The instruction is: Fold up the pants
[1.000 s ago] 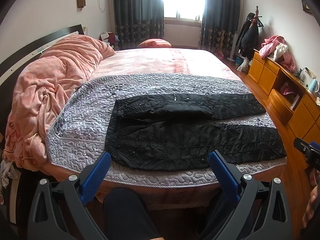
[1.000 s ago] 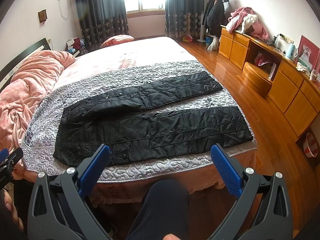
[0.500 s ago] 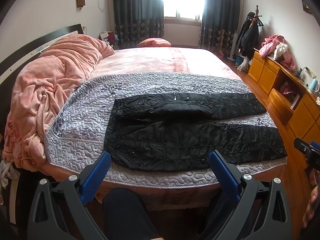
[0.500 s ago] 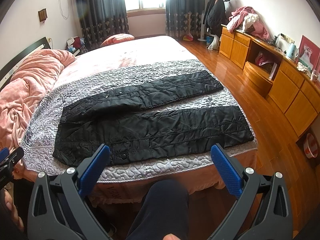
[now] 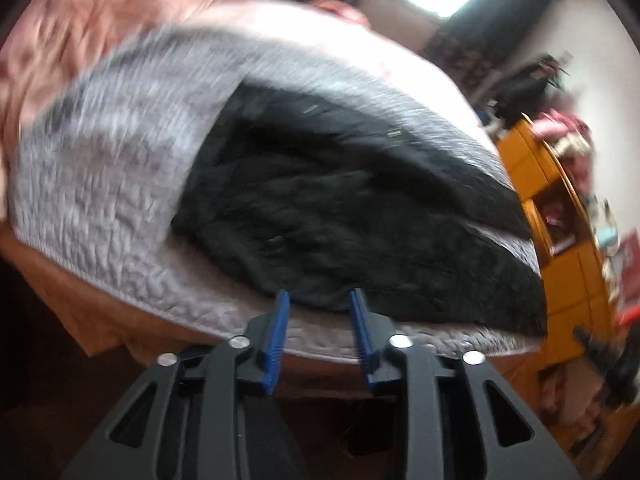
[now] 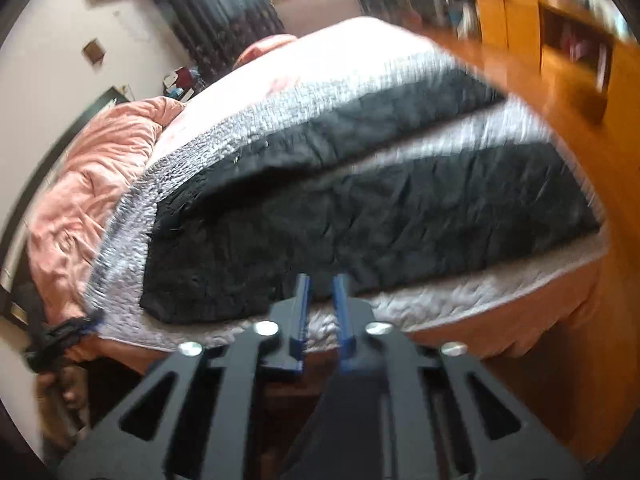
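- Pants (image 5: pixel 340 216), black and quilted, lie flat on the grey quilt (image 5: pixel 100 184) covering the bed, their two legs spread apart with a grey strip between them, the near leg along the quilt's front edge.
- Risk, as I judge it: either pinch could catch the quilt together with the hem, dragging both, or slip off the slick fabric.
- Left hand-held gripper (image 5: pixel 320 300) is closing, jaws half apart, pants' near edge between its tips.
- Right hand-held gripper (image 6: pixel 322 286) has jaws nearly together at the same edge; blur hides whether cloth is pinched.
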A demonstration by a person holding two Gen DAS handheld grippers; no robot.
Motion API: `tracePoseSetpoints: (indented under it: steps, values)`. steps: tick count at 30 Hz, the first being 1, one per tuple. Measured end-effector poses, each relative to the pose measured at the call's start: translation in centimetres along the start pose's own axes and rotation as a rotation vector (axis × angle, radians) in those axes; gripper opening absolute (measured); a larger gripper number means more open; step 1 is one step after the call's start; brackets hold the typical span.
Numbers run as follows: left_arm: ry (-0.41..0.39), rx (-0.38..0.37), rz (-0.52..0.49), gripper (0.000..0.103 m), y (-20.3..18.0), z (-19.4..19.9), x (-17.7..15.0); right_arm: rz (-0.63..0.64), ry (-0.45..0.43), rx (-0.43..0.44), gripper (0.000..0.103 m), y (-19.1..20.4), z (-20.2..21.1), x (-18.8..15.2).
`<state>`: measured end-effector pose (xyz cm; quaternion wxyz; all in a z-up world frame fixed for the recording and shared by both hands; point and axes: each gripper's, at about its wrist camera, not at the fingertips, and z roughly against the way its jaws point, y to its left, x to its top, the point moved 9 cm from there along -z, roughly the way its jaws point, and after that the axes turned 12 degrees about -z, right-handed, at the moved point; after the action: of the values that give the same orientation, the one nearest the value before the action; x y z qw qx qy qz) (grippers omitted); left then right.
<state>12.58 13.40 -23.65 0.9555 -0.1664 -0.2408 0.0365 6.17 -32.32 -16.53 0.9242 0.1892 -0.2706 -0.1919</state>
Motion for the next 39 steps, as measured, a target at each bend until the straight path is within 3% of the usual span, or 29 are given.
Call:
tracePoseSetpoints:
  steps: [1, 2, 4, 6, 10, 13, 19, 22, 25, 26, 29, 30, 31, 35, 39]
  values:
    - [0.006, -0.023, 0.048, 0.085, 1.5, -0.4, 0.1, -0.015, 0.008, 0.005, 0.014, -0.5, -0.5, -0.2]
    - [-0.015, -0.045, 0.120, 0.095, 3.7, -0.8, 0.7, -0.031, 0.013, -0.004, 0.020, -1.3, -1.2, -0.4]
    - [-0.053, -0.071, 0.182, 0.095, 6.1, -1.3, 1.7, -0.064, 0.026, -0.006, 0.064, -2.1, -2.0, -0.9]
    - [-0.055, -0.112, 0.227, 0.096, 8.0, -2.7, 2.6, -0.084, 0.025, -0.018, 0.070, -2.8, -2.6, -1.3]
    - [-0.001, -0.147, 0.315, 0.096, 11.4, -6.9, 3.2, -0.100, 0.049, -0.011, 0.071, -3.3, -3.3, -2.1]
    - [0.041, -0.157, 0.391, 0.096, 12.8, -9.7, 2.8, -0.132, 0.055, 0.002, 0.079, -4.1, -3.8, -2.0]
    - [0.130, -0.144, 0.406, 0.092, 13.1, -13.6, 2.5, -0.255, 0.084, 0.081, 0.082, -7.6, -4.7, -1.2]
    - [0.173, -0.122, 0.399, 0.068, 13.0, -14.9, 2.1, -0.380, 0.091, 0.146, 0.083, -10.8, -5.2, 0.4]
    - [0.184, -0.097, 0.408, 0.050, 13.1, -15.1, 2.0, -0.496, 0.067, 0.201, 0.082, -14.9, -5.1, 2.8]
    - [0.189, -0.083, 0.419, 0.046, 13.2, -15.0, 2.0, -0.537, 0.048, 0.214, 0.079, -16.9, -4.9, 4.1]
    - [0.188, -0.062, 0.444, 0.037, 12.8, -14.7, 2.0, -0.642, -0.028, 0.250, 0.051, -21.9, -3.9, 7.1]
    - [0.183, -0.050, 0.447, 0.036, 12.7, -14.4, 2.0, -0.703, -0.059, 0.257, 0.040, -24.6, -3.5, 8.3]
    - [0.180, -0.037, 0.450, 0.034, 12.4, -14.4, 2.1, -0.747, -0.081, 0.259, 0.037, -26.6, -3.2, 9.0]
    - [0.155, 0.012, 0.470, 0.033, 12.0, -13.2, 2.6, -0.888, -0.153, 0.222, 0.038, -34.0, -2.6, 10.9]
    - [0.168, 0.033, 0.490, 0.034, 11.9, -13.7, 2.7, -0.932, -0.149, 0.196, 0.045, -37.0, -3.4, 11.7]
